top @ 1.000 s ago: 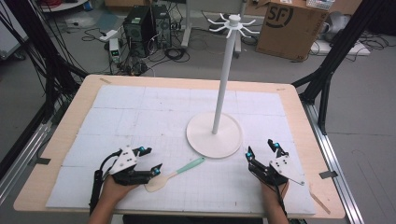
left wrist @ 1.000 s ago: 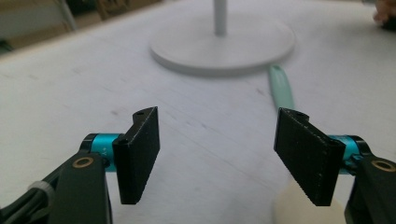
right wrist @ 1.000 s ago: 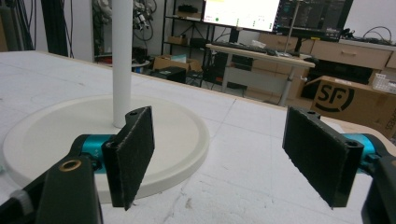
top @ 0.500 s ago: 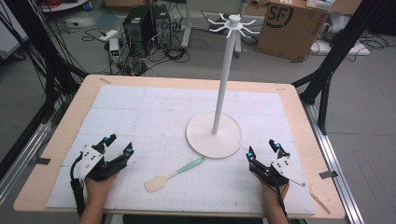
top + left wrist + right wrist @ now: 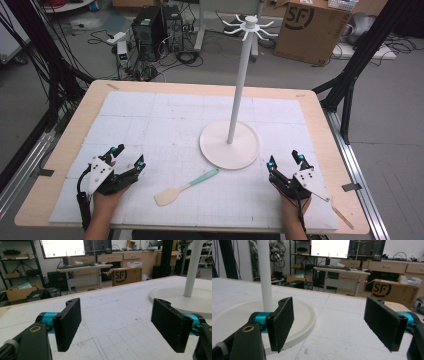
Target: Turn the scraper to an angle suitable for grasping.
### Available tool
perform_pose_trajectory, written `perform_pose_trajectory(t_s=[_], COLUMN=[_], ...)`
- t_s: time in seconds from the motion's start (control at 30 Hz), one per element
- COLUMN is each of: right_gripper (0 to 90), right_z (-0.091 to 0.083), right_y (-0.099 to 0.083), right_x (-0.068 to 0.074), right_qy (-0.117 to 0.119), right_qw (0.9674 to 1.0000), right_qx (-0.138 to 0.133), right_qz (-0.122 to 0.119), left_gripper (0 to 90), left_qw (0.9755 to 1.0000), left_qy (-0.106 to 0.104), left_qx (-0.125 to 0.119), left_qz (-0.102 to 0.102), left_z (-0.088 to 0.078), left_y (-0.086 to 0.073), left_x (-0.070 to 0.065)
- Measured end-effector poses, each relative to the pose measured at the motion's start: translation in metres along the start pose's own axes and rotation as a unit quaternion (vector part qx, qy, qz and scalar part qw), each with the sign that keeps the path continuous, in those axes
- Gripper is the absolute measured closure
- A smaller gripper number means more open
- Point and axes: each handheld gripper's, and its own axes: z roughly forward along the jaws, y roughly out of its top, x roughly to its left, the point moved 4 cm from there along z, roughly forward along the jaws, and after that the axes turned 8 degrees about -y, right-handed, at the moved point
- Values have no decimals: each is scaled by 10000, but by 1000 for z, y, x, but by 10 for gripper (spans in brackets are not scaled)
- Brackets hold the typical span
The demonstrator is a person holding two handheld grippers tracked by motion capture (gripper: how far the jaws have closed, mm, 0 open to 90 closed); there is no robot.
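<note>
From the high view, the spatula [image 5: 186, 187] lies flat on the white mat of the desk [image 5: 65, 150], between the two hands and just in front of the stand [image 5: 229, 145], its pale blade toward the person and its mint handle angled up toward the stand's round base. The left tongs [image 5: 127, 156] sit well to its left, the right tongs [image 5: 285, 160] well to its right, both spread wide and holding nothing. It looks light and thin, probably with a soft, bendy blade, so the stiffer handle is the place to pinch. Over to the left gripper view: the left tongs' black jaws gape over bare mat, the stand's base ahead at right. The right gripper view has the stand's pole and base looming close at left, and gives a clear look at the grippy pads [image 5: 283, 321].
</note>
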Motion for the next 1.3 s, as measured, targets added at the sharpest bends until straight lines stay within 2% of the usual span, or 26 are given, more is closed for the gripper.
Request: perform_pose_trajectory(t_s=[0.2,0.63,0.8,0.97,1.1,1.3], right_gripper=[238,239,239,241,248,248], right_z=[1,0,1,1,3,2], right_y=[0,0,0,0,0,0], right_x=[2,3,3,2,3,4], right_qy=[143,195,233,182,186,228], right_qw=[9999,9998,9997,9998,9998,9997], right_qx=[-3,-23,-28,4,103,90], right_qz=[41,-22,-49,-11,-24,-84], left_gripper=[256,260,290,289,288,283], left_qw=[9999,9998,9998,9996,9997,9997], left_qy=[9,135,135,131,127,138], left_qx=[135,156,166,190,200,205], left_qz=[14,-33,-51,-154,-90,-24], left_z=[2,3,3,4,4,4], left_y=[0,0,0,-1,-1,0], left_x=[0,1,1,3,2,0])
